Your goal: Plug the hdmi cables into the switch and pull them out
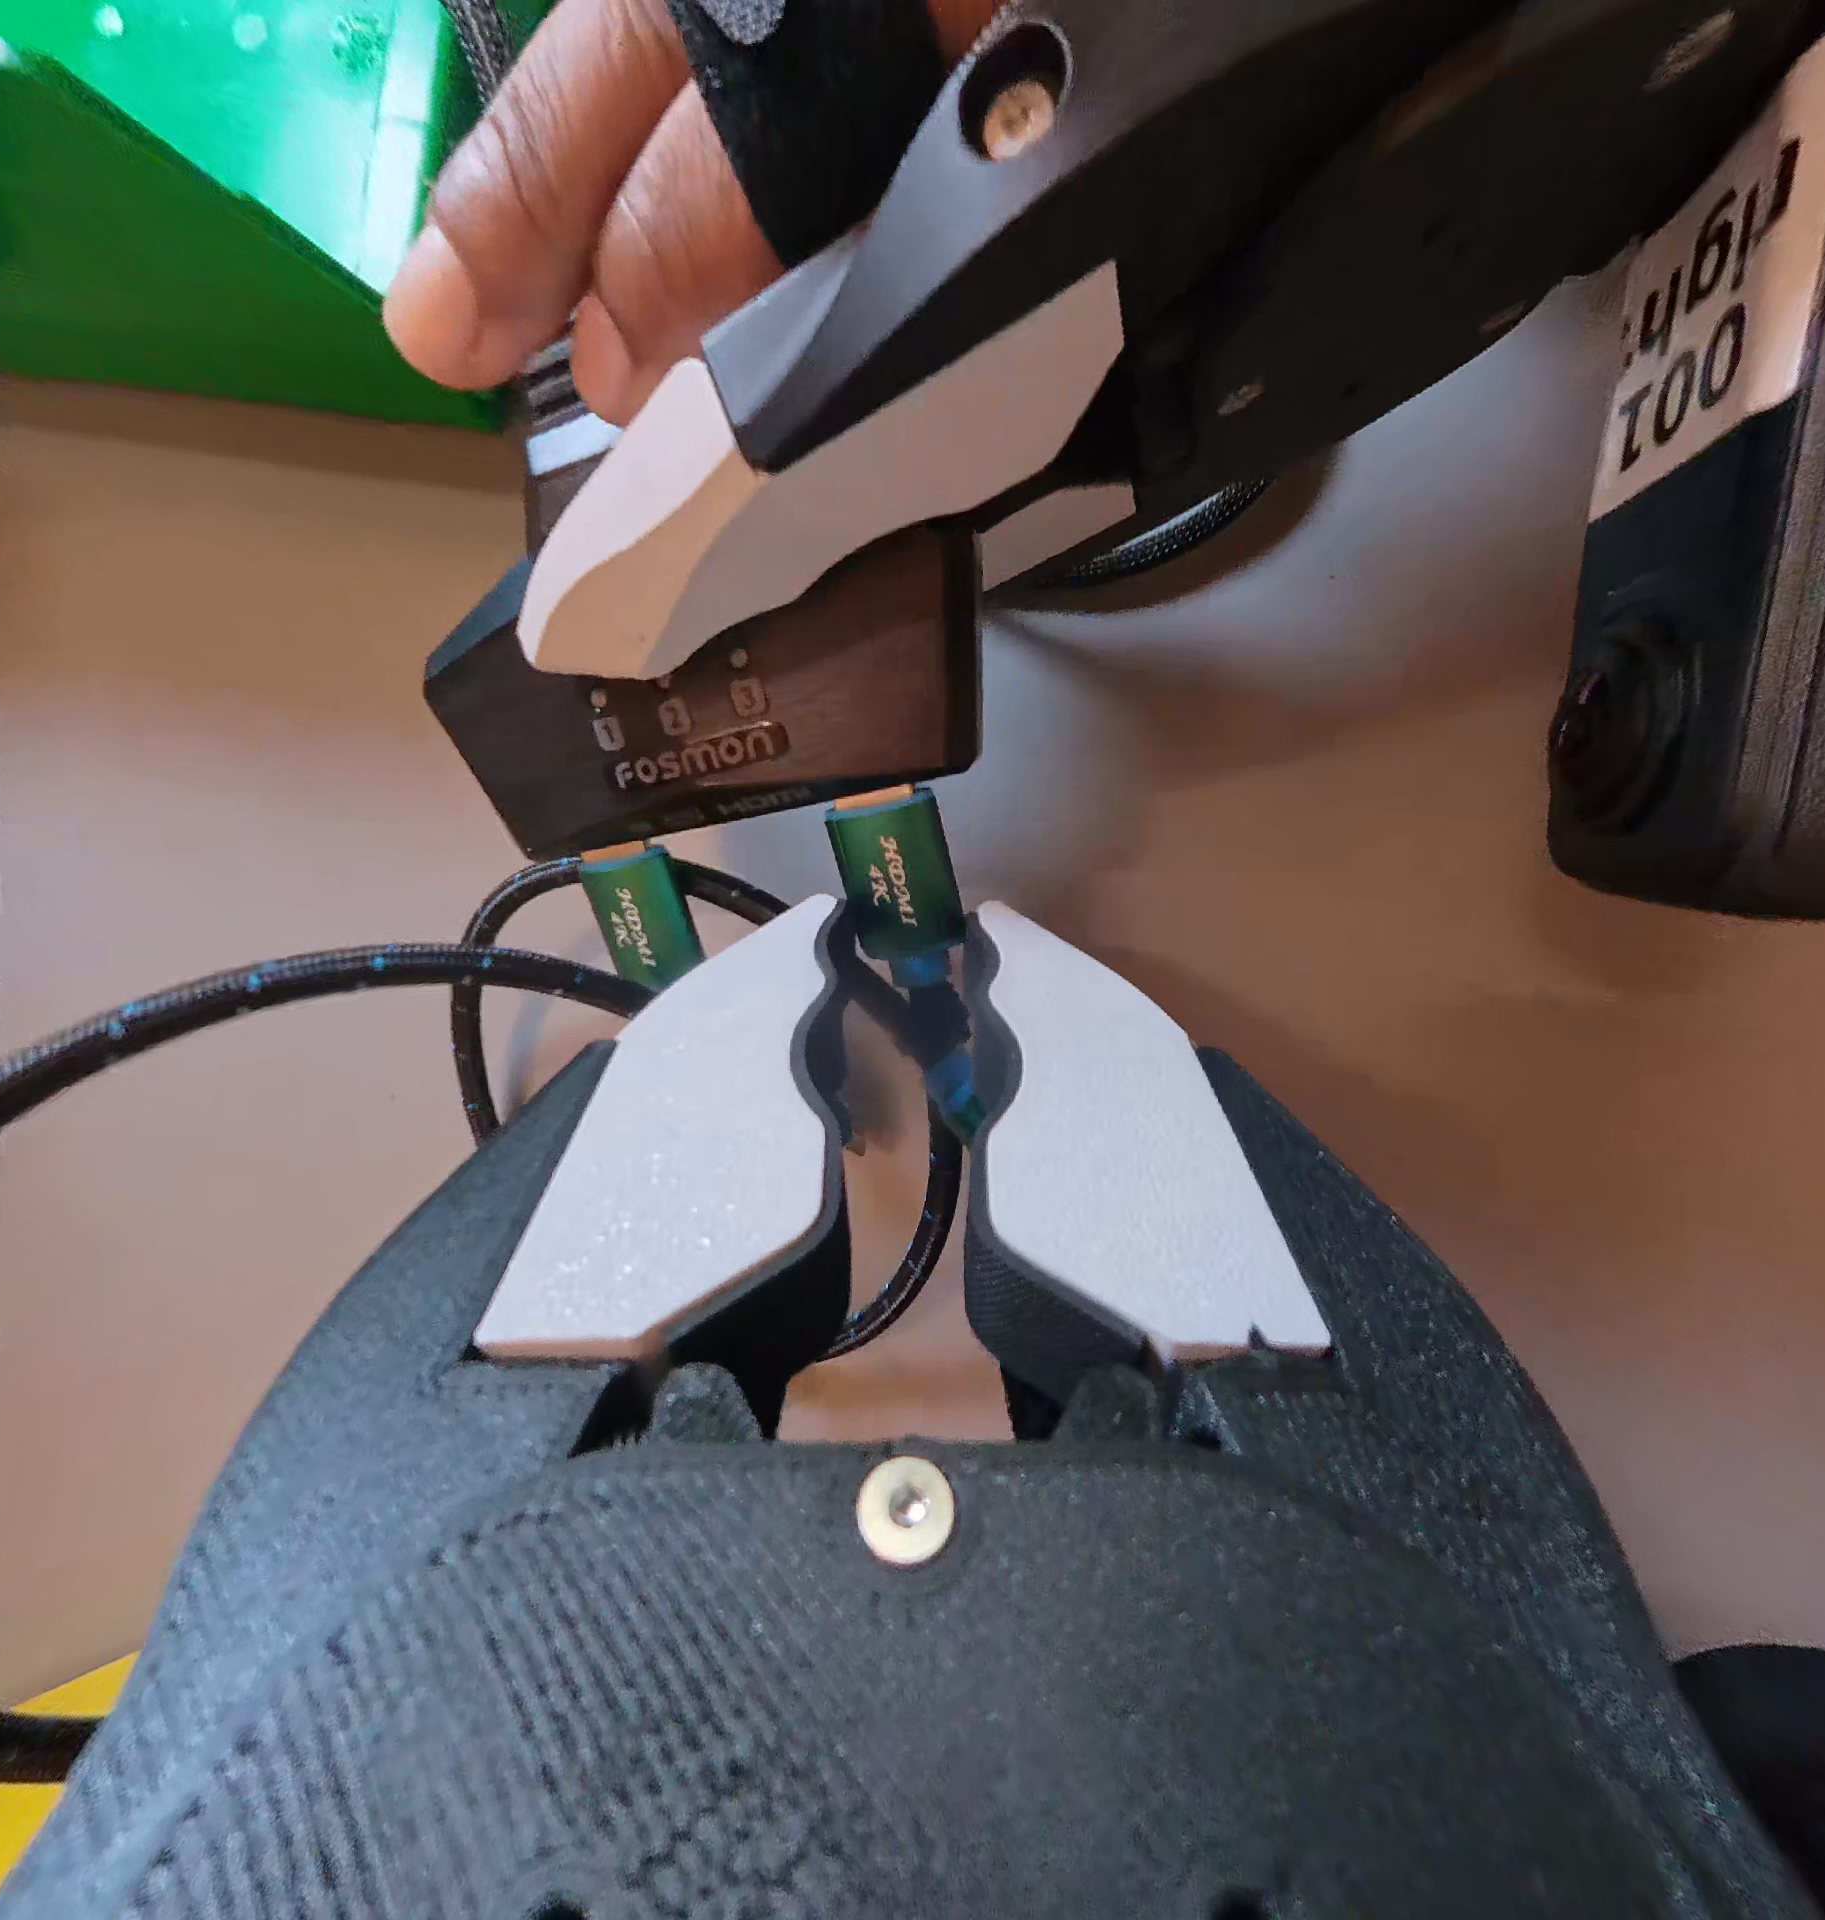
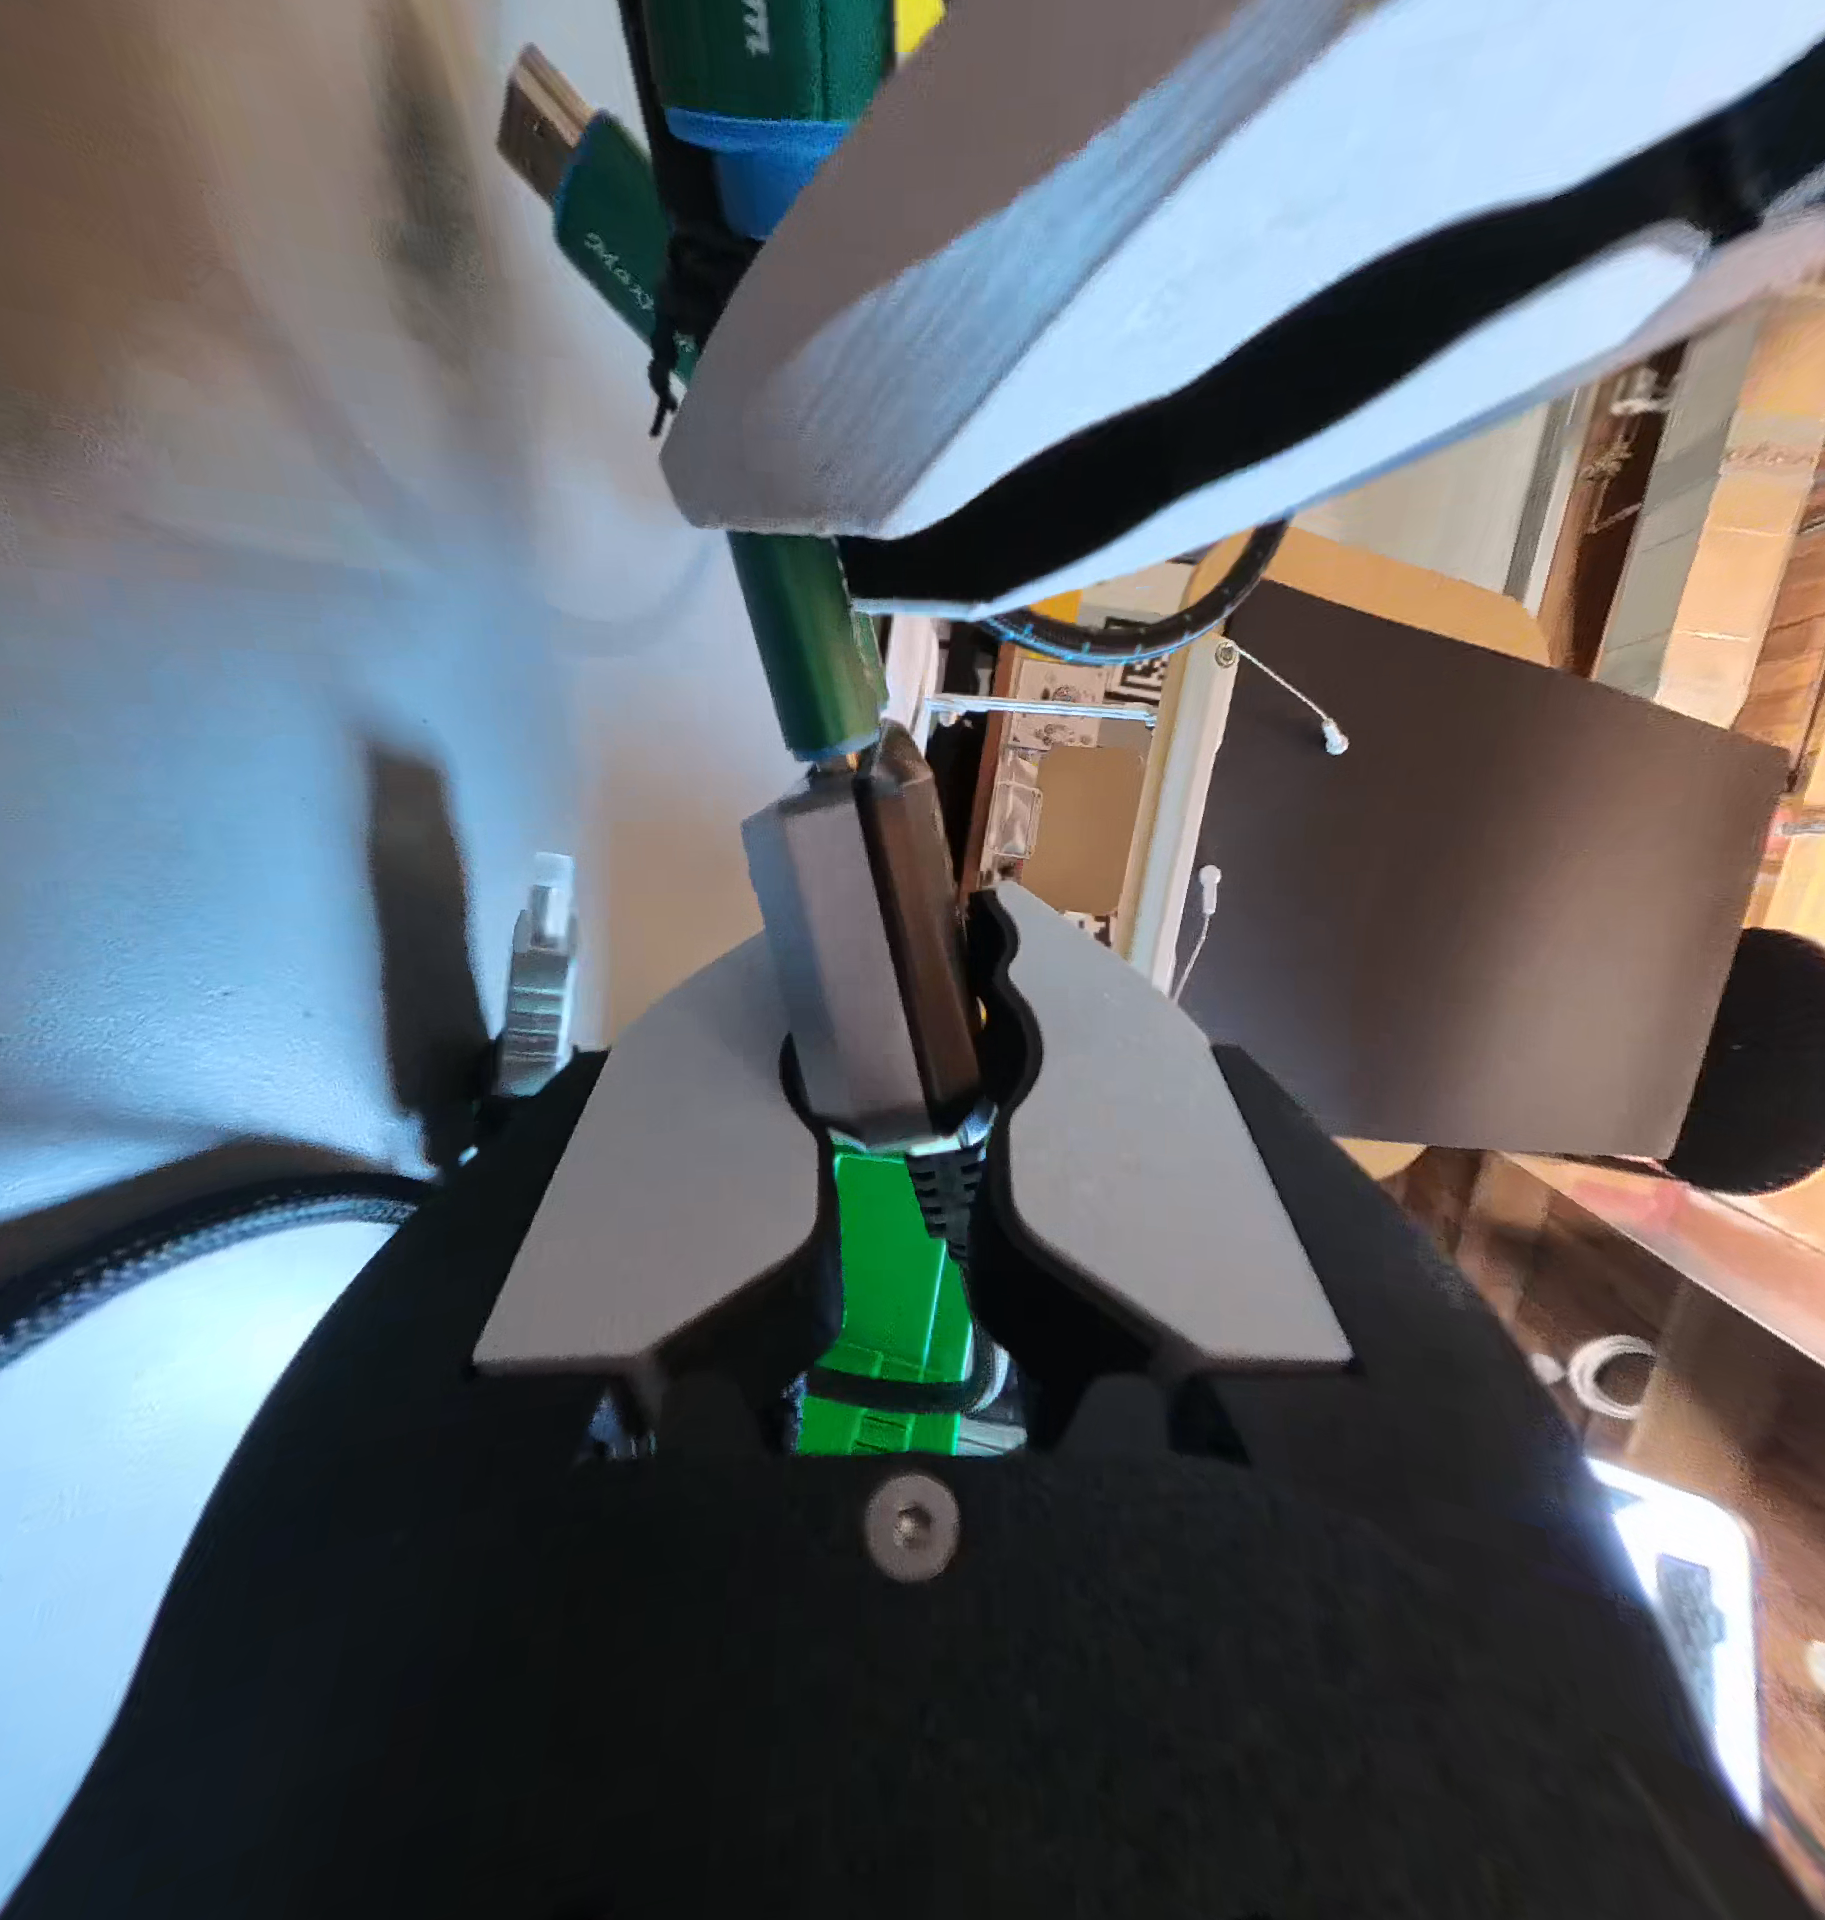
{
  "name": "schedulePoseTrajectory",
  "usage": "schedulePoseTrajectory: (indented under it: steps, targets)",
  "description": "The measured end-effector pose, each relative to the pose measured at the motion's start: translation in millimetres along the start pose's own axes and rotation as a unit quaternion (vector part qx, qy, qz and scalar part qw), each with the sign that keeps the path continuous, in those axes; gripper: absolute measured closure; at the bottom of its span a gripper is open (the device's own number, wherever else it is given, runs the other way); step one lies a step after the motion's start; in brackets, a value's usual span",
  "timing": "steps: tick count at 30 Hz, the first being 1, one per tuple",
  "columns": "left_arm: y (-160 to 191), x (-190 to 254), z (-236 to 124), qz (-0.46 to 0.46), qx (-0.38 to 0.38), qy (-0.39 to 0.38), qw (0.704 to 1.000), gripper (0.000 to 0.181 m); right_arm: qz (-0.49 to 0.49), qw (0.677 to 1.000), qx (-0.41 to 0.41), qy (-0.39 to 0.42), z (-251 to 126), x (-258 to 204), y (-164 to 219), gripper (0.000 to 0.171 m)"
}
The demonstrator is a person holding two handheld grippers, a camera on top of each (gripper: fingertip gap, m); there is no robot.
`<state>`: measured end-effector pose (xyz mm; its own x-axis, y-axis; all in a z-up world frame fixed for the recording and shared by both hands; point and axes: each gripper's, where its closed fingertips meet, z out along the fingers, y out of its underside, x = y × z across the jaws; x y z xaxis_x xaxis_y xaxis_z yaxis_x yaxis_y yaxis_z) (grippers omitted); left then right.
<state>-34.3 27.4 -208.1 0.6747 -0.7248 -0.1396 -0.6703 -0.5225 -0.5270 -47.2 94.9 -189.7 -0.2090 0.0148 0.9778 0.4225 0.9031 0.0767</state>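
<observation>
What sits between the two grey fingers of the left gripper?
In the left wrist view, the left gripper holds the blue strain-relief end of a green HDMI plug, which is seated in the black rectangular switch.

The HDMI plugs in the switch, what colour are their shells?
Green metallic shells, best seen in the left wrist view.

Two plugs (image 1: 892, 878) sit side by side in the switch (image 1: 783, 707)
</observation>
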Motion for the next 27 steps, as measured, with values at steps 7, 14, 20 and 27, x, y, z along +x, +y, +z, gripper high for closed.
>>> schedulePoseTrajectory:
  steps: [7,14,20,27]
  targets:
    - [-52,-24,-95,-0.01,0.22,-0.071,0.973,0.145,0.14,0.99,0.035,0.011,-12,39,14,0.147]
    - [-52,-45,-230,-0.052,0.435,-0.142,0.888,0.146,0.455,0.881,0.128,0.014,-43,113,42,0.147]
    - [-75,-27,-168,-0.07,0.427,-0.017,0.901,0.137,0.661,0.652,0.369,-0.045,-87,170,26,0.149]
    - [-136,-4,-147,-0.058,0.542,0.055,0.837,0.158,0.635,0.607,0.44,-0.187,-100,151,-28,0.148]
